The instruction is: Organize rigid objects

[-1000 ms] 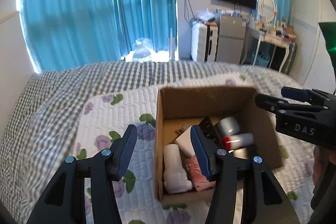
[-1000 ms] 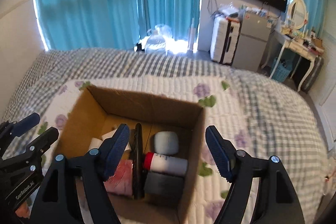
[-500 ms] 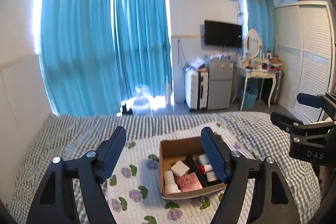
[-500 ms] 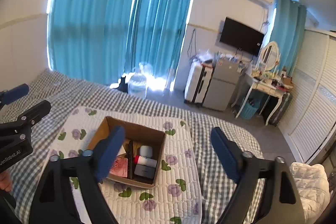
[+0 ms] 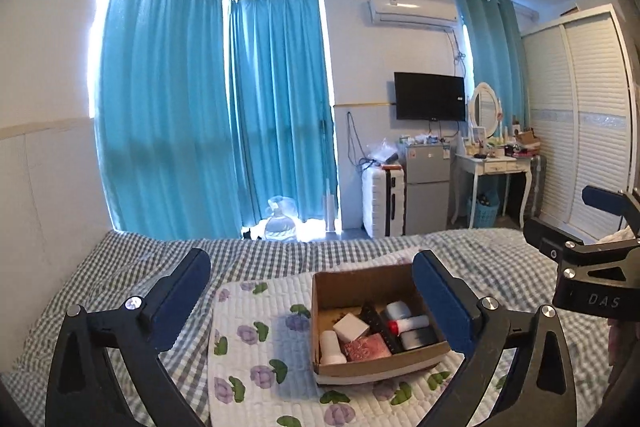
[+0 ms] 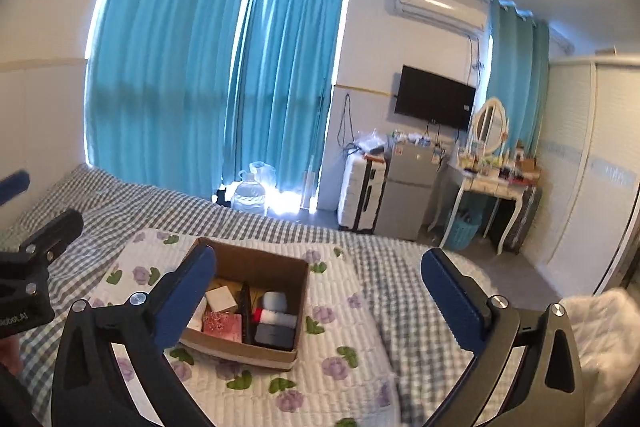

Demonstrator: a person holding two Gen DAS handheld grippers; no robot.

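Note:
A cardboard box (image 5: 348, 281) stands on the floral quilt (image 5: 256, 339) on the bed; it also shows in the right wrist view (image 6: 256, 263). Inside lie a white bottle (image 5: 331, 346), a pink packet (image 5: 367, 347), a white block (image 5: 351, 326), a black comb-like piece (image 5: 376, 319), a red-capped tube (image 5: 408, 323) and a grey case (image 6: 274, 334). My left gripper (image 5: 312, 291) is open and empty, raised well back from the box. My right gripper (image 6: 320, 287) is open and empty, also raised back from it.
The bed has a grey checked cover (image 5: 132, 267). Beyond it stand blue curtains (image 5: 192, 107), a water jug (image 5: 282, 227), a white suitcase (image 5: 382, 201), a small fridge (image 5: 426, 195), a dressing table (image 5: 496, 163) and a wardrobe (image 5: 588, 115). A white blanket (image 6: 600, 323) lies at right.
Both grippers have pulled up and back from just above the box, so the box looks small and the whole room shows. Both stayed open and empty.

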